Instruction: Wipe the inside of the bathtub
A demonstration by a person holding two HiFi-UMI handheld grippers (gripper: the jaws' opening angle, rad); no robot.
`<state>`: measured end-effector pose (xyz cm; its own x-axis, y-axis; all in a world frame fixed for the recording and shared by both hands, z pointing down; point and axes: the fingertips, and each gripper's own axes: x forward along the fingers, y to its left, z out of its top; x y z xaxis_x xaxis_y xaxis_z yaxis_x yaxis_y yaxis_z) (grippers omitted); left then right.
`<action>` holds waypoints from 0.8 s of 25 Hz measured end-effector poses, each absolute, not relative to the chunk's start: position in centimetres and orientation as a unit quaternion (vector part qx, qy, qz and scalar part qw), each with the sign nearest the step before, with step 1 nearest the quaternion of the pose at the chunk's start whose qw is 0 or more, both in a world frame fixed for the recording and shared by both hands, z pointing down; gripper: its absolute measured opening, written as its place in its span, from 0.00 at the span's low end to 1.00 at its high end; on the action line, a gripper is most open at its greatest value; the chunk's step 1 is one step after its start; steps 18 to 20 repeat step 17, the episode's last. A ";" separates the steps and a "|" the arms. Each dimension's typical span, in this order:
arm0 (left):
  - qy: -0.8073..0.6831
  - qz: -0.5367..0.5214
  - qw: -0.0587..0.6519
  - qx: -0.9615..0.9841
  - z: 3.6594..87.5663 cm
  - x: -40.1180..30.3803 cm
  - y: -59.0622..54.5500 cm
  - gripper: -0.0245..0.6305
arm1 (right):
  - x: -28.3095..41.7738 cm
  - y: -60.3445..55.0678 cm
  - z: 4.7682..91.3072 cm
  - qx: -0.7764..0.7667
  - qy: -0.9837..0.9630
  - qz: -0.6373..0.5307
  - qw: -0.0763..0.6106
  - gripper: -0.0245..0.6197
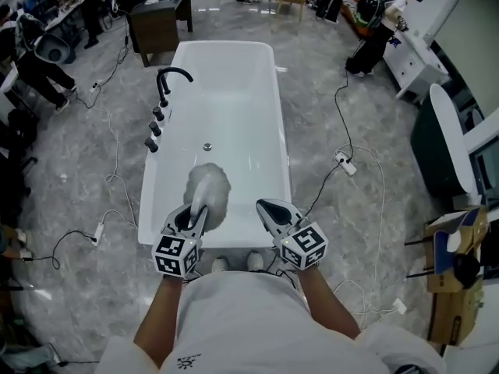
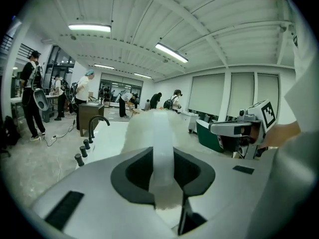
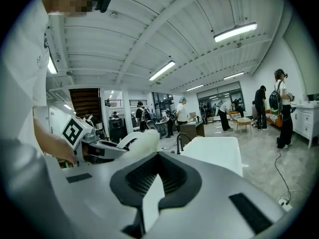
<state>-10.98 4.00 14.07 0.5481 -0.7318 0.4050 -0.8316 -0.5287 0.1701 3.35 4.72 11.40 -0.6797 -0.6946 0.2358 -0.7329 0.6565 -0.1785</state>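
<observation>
White duster (image 1: 209, 187), clamped in left tongs (image 1: 198, 209), hides part of bathtub (image 1: 234, 92) floor; right tongs (image 1: 270, 207) closed, empty.

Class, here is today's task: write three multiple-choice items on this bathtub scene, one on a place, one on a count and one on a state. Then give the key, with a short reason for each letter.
1. Where is the black faucet mounted?
A. on the bathtub's left rim
B. on its right rim
C. on the floor

2. How many black knobs stand beside the faucet?
A. one
B. three
C. five

3. What is the left gripper doing?
A. open and empty
B. shut on a fluffy white duster
C. shut on a bottle

Key:
1 A: the head view shows it on the rim at the person's left.
2 B: three knobs sit in a row along that rim.
3 B: the left gripper view shows the duster's handle running between its jaws.
</observation>
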 end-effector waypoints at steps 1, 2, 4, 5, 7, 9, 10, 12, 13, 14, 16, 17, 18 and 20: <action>-0.452 0.141 0.172 0.864 14.0 -11.0 3.9 0.19 | 3.3 4.7 11.4 0.395 -0.907 0.130 0.074 0.05; -0.451 0.139 0.171 0.865 14.0 -10.9 3.9 0.19 | 3.3 4.6 11.5 0.396 -0.906 0.129 0.075 0.05; -0.448 0.136 0.168 0.868 14.0 -11.0 3.7 0.19 | 3.0 4.5 11.5 0.397 -0.905 0.129 0.078 0.05; -0.446 0.135 0.168 0.869 13.9 -11.1 3.6 0.19 | 2.8 4.5 11.5 0.398 -0.905 0.128 0.079 0.05; -0.444 0.134 0.168 0.870 13.9 -11.3 3.6 0.19 | 2.5 4.4 11.3 0.400 -0.904 0.127 0.080 0.05; -0.442 0.133 0.168 0.871 13.9 -11.6 3.6 0.19 | 2.2 4.4 11.3 0.402 -0.903 0.127 0.081 0.05; -0.442 0.133 0.168 0.871 14.0 -11.7 3.7 0.19 | 2.2 4.5 11.3 0.404 -0.902 0.127 0.081 0.05; -0.441 0.133 0.165 0.872 14.0 -11.9 3.8 0.19 | 2.1 4.6 11.4 0.407 -0.901 0.127 0.083 0.05; -0.440 0.133 0.163 0.873 14.0 -12.1 3.8 0.19 | 2.1 4.6 11.5 0.408 -0.900 0.128 0.084 0.05; -0.440 0.134 0.160 0.874 14.0 -12.2 3.8 0.19 | 1.9 4.6 11.6 0.409 -0.900 0.128 0.085 0.05; -0.439 0.134 0.156 0.875 14.0 -12.7 3.7 0.19 | 1.7 4.6 11.7 0.410 -0.899 0.127 0.088 0.05; -0.439 0.133 0.155 0.875 14.0 -12.9 3.7 0.19 | 1.6 4.6 11.7 0.411 -0.898 0.127 0.089 0.05; -0.439 0.133 0.155 0.875 14.0 -12.9 3.7 0.19 | 1.6 4.6 11.7 0.411 -0.898 0.127 0.089 0.05; -0.439 0.133 0.155 0.875 14.0 -12.9 3.7 0.19 | 1.6 4.6 11.7 0.411 -0.898 0.127 0.089 0.05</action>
